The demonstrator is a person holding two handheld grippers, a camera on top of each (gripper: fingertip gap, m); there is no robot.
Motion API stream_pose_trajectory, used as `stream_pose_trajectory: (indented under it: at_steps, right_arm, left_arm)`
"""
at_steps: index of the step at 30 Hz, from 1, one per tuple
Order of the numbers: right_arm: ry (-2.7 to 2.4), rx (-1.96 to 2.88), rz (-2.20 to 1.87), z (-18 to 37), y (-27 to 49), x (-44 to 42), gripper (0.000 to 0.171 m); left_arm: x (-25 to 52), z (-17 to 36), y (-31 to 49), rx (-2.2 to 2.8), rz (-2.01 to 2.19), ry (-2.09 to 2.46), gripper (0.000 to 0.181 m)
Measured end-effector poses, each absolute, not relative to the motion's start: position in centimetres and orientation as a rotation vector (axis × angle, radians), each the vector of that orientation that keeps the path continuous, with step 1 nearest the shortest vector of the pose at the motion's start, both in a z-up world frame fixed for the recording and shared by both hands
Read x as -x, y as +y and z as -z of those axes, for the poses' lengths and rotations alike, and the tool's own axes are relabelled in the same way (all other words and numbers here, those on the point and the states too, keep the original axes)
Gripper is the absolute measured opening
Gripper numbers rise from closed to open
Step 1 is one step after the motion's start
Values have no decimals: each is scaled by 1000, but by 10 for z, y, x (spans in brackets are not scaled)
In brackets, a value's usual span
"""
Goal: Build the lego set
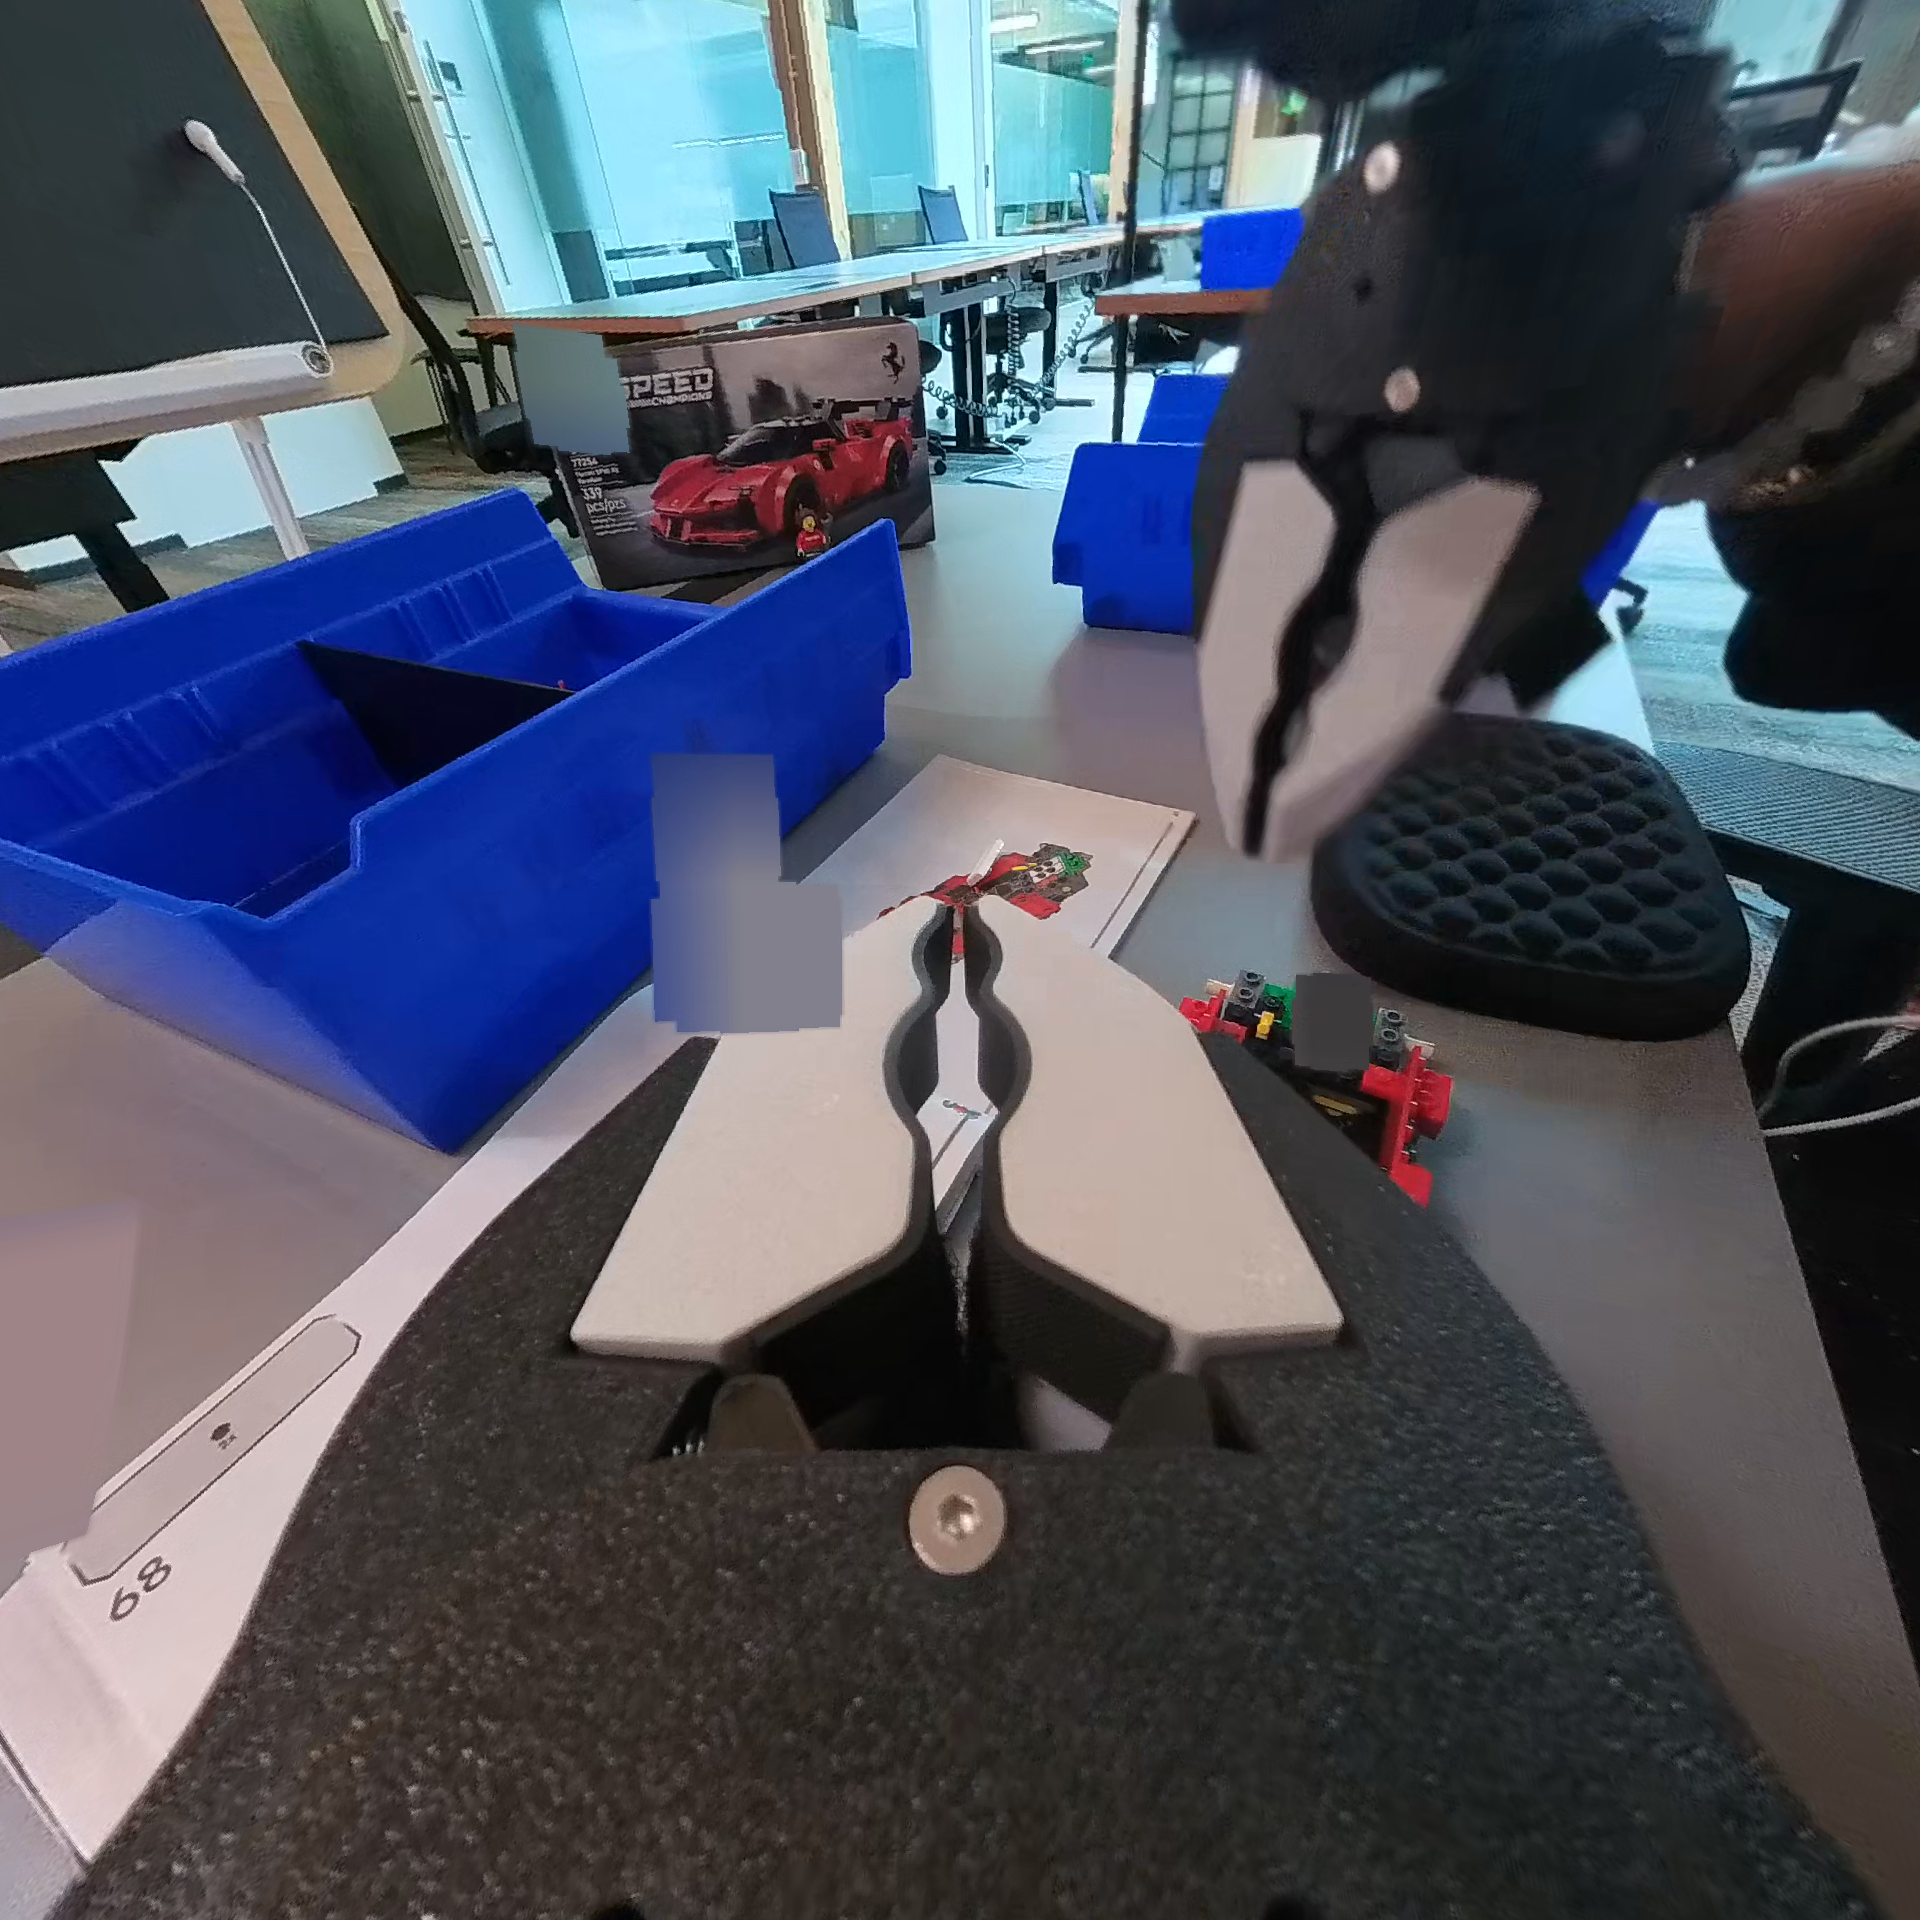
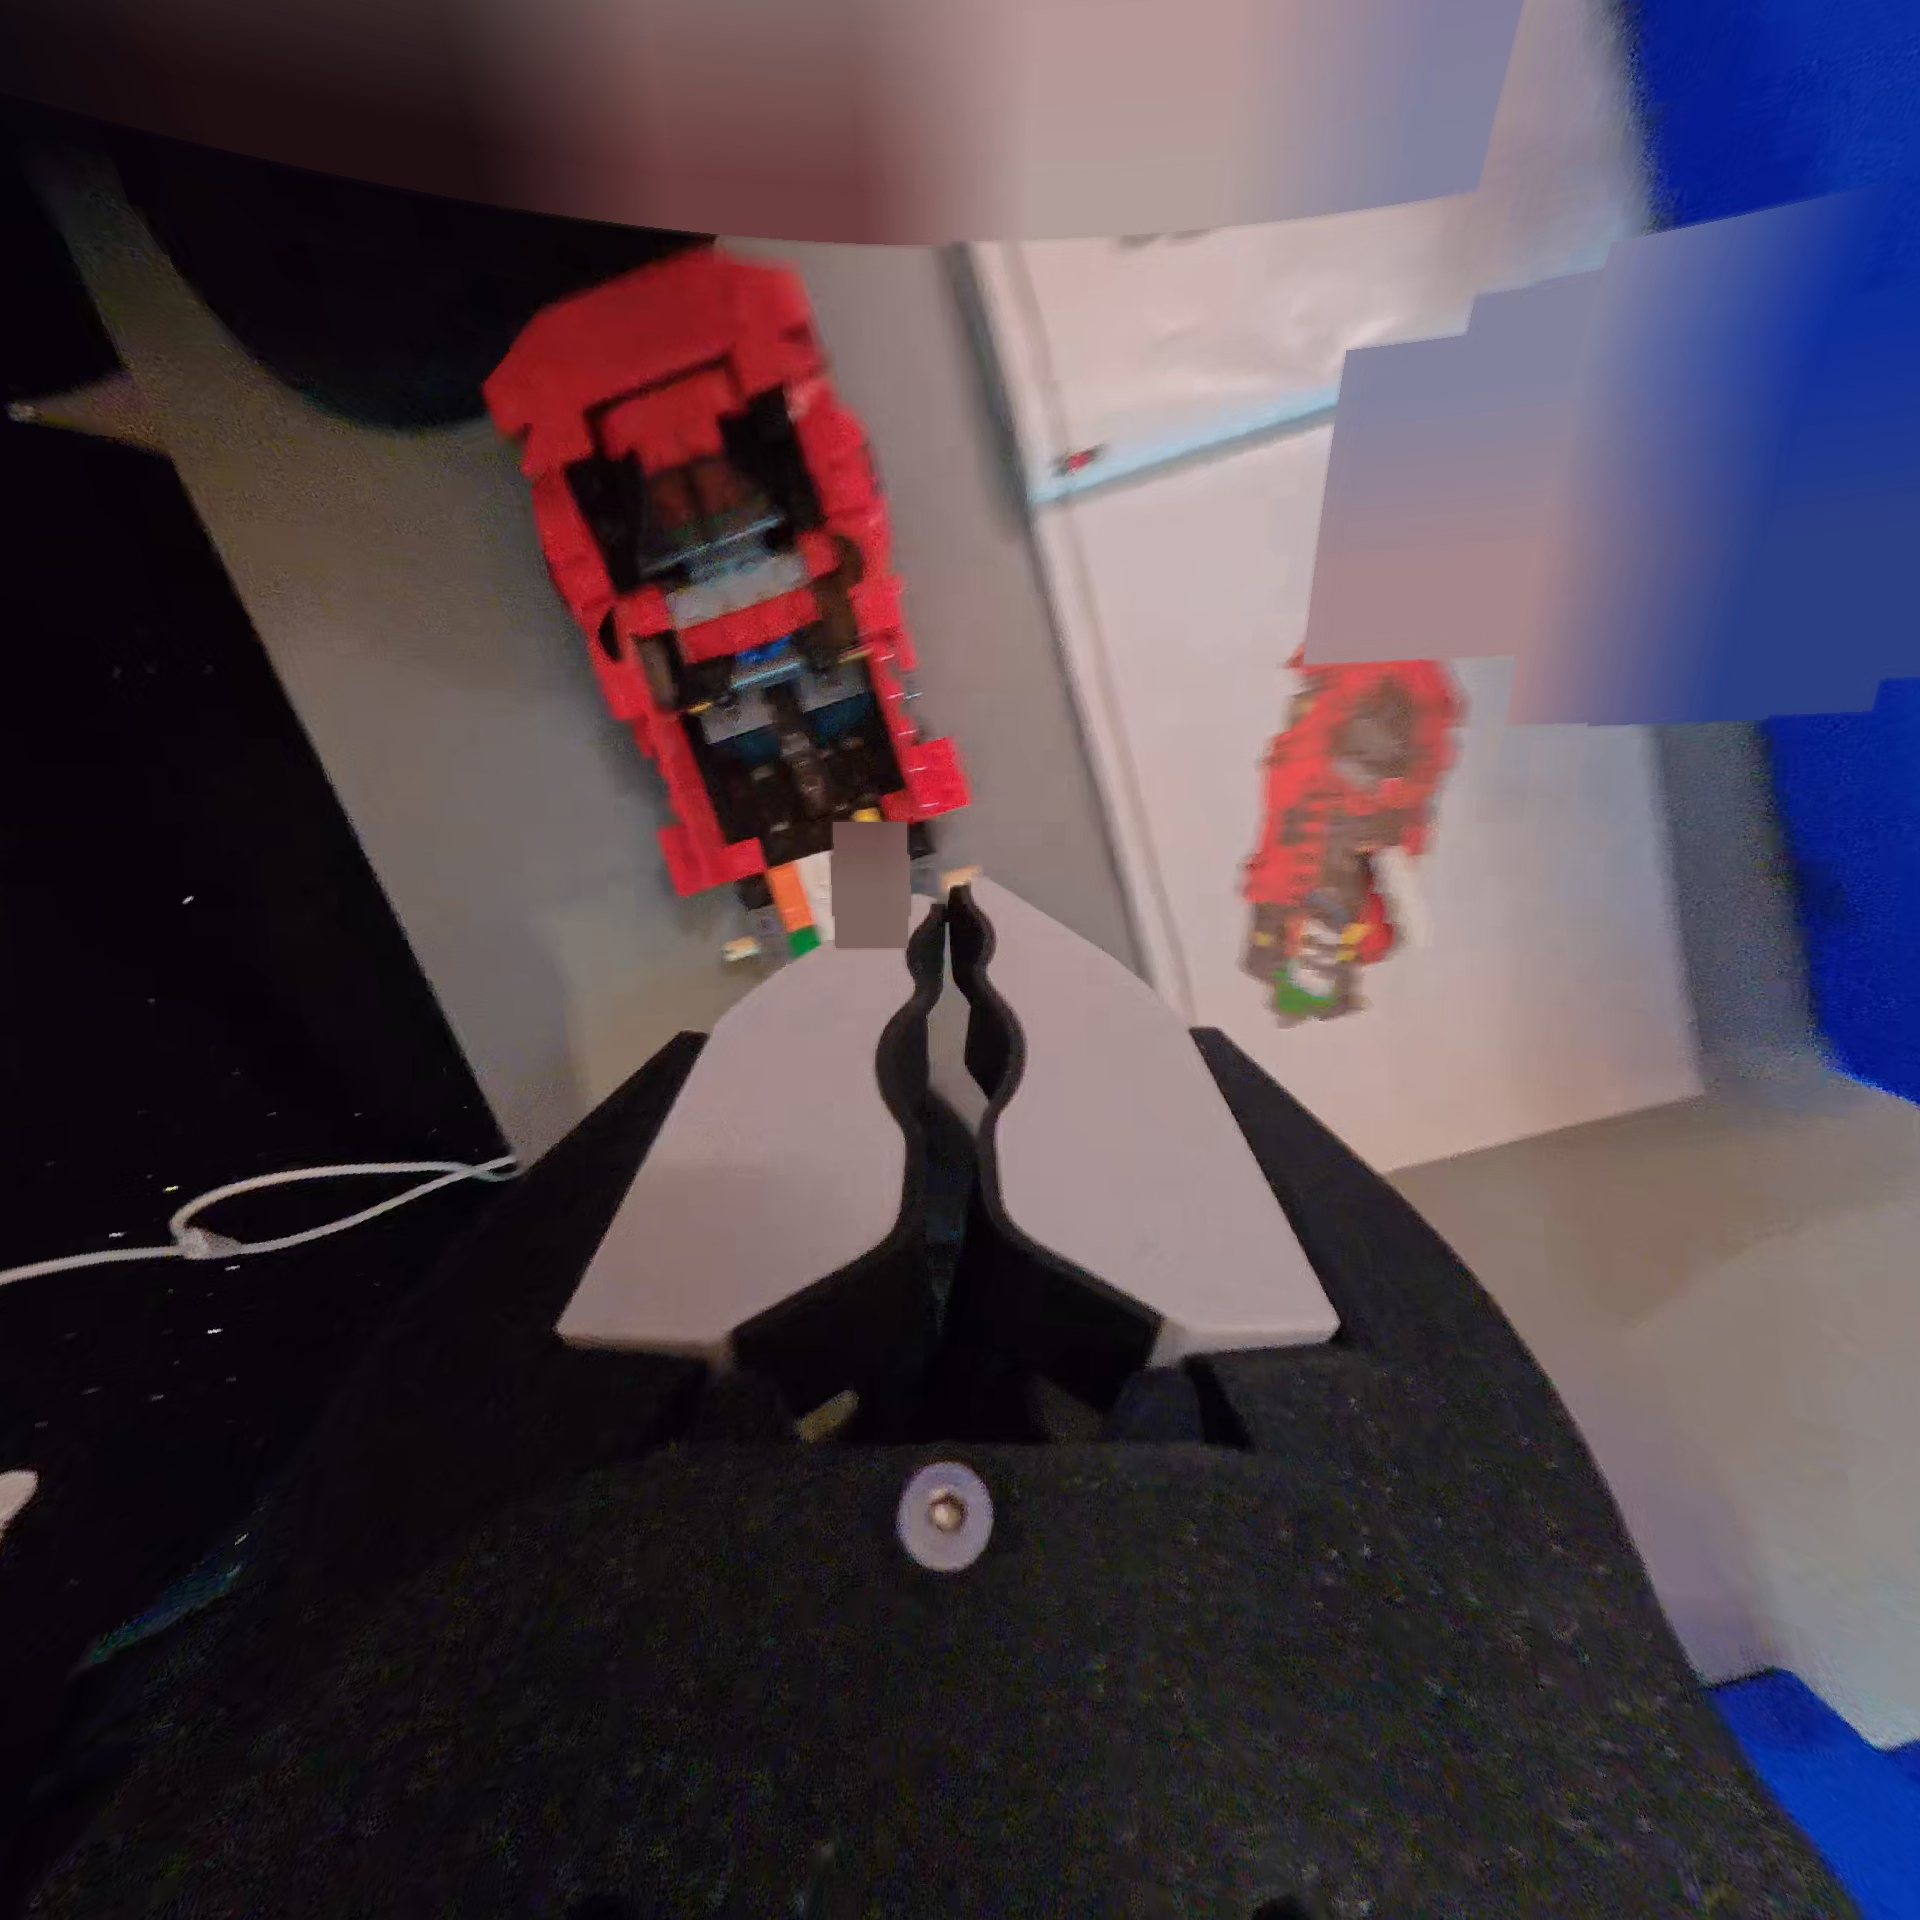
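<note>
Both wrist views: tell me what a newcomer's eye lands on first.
The half-built red lego car lies on the grey table, just ahead of the right claw. In the left wrist view, a big blue bin sits left, with the lego box standing behind it.

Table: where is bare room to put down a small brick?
Free: grey table between the blue bin and the black mesh pad. Crowded: the instruction booklet and the half-built red car fill the middle, by the left hand-held gripper.
</note>
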State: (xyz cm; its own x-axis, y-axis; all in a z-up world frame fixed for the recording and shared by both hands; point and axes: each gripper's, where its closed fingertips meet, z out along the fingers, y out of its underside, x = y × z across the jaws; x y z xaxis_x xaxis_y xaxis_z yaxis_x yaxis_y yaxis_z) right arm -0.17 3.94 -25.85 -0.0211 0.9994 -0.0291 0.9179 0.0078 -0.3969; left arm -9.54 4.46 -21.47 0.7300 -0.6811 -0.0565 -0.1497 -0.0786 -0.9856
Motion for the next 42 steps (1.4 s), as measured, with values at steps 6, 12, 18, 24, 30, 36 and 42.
stream_pose_trajectory:
  at_steps: [6,12,18,24,30,36,42]
  right_arm:
    - [-1975,1981,-478,265,116,-10,17]
    - [-2157,1869,-364,303,141,-9,17]
    - [-2157,1728,-359,316,147,2,6]
    - [-2058,1850,-1306,259,72,33,4]
    - [-2226,1795,-1460,230,13,52,3]
    - [-2278,1780,-1398,224,6,54,3]
    - [-2284,1748,-1366,220,5,55,4]
  left_arm:
    - [98,213,45,1614,506,665,2]
    - [96,216,45,1620,512,680,2]
    - [88,225,43,1651,514,754,15]
    - [74,229,40,1629,471,860,17]
    - [56,210,24,1529,715,845,9]
    - [53,213,14,1556,830,862,12]
    - [53,213,12,1572,899,849,4]
